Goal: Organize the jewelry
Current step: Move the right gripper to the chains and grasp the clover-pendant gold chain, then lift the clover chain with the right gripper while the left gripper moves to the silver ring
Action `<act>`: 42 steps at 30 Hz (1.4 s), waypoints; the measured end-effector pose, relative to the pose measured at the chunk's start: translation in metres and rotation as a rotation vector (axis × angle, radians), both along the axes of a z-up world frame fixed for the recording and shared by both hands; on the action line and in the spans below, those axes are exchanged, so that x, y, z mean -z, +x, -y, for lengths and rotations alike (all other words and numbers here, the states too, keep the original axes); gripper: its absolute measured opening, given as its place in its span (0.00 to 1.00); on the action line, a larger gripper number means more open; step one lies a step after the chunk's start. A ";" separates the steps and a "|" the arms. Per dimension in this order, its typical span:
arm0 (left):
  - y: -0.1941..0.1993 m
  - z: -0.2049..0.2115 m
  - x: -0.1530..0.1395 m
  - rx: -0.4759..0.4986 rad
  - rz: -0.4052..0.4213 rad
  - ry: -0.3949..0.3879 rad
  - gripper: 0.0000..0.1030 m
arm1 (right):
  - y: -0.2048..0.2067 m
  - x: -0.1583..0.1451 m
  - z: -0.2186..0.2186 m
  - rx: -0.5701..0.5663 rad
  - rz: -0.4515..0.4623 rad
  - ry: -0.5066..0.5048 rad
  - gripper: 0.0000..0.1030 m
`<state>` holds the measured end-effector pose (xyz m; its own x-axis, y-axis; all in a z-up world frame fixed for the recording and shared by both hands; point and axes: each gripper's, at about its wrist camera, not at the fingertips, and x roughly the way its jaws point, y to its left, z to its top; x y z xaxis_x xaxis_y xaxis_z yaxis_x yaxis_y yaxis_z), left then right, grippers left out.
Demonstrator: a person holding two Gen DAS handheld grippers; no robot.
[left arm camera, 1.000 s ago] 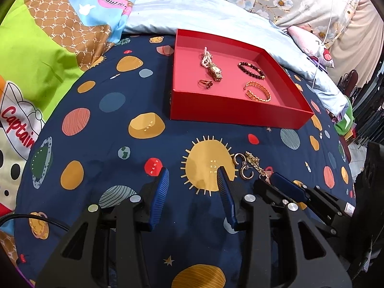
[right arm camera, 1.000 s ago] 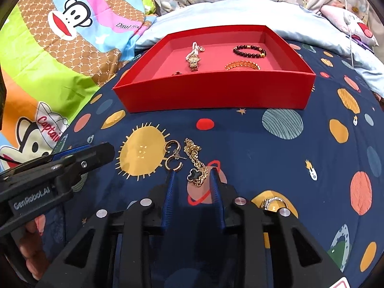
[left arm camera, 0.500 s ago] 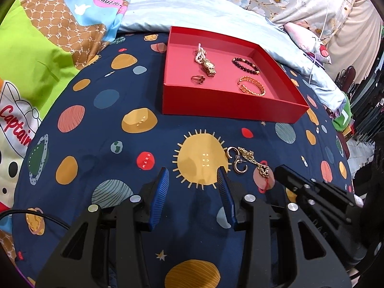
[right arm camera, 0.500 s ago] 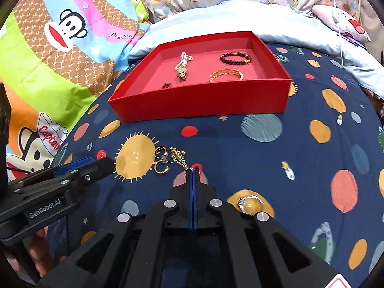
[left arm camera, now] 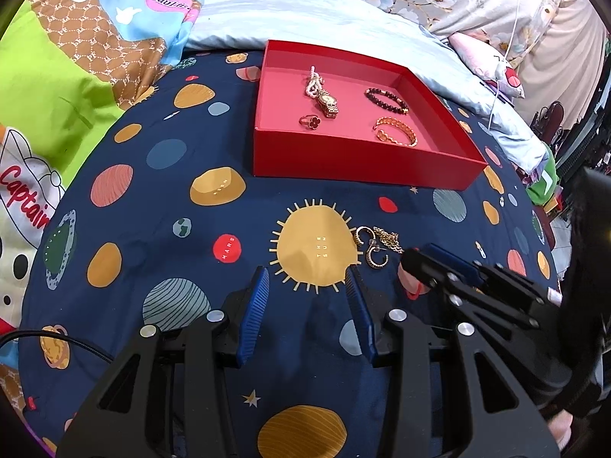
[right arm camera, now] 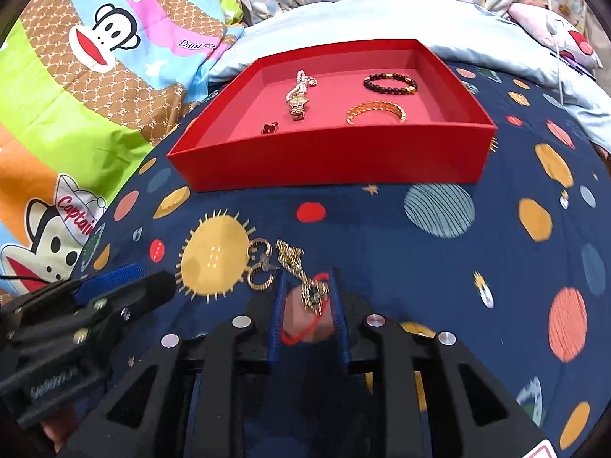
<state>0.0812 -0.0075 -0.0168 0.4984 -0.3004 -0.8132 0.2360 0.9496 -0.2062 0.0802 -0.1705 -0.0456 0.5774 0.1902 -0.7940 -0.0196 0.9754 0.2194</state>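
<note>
A red tray (left arm camera: 359, 160) (right arm camera: 336, 164) holds a gold watch (left arm camera: 327, 102) (right arm camera: 297, 104), a clover ring (left arm camera: 310, 122) (right arm camera: 269, 128), a dark bead bracelet (left arm camera: 386, 100) (right arm camera: 389, 84) and a gold cuff (left arm camera: 395, 135) (right arm camera: 375, 110). On the bedspread lie gold hoop earrings (left arm camera: 369, 246) (right arm camera: 260, 265) and a gold chain with a clover pendant (right arm camera: 305, 278) (left arm camera: 387, 237). My right gripper (right arm camera: 307, 288) is open, its fingers either side of the pendant end. My left gripper (left arm camera: 305, 286) is open and empty over the sun print.
The dark blue planet-print bedspread (left arm camera: 160, 198) covers the bed. A cartoon monkey quilt (right arm camera: 76, 76) lies to the left, a light blue sheet (left arm camera: 305, 19) behind the tray, floral pillows beyond. The right gripper's body (left arm camera: 477, 290) shows in the left wrist view.
My right gripper was shut half a second ago and has opened again around the chain's pendant. The left gripper stays open and has shifted only slightly.
</note>
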 end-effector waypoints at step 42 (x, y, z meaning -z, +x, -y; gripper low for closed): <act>-0.050 0.126 0.002 0.320 -0.015 0.009 0.39 | -0.113 -0.059 0.140 0.335 0.156 0.015 0.02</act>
<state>0.0316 -0.1336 -0.0191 0.3678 -0.4330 -0.8229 0.5197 0.8296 -0.2042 -0.0327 -0.3101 0.0138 0.7235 -0.0188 -0.6901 0.2655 0.9303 0.2531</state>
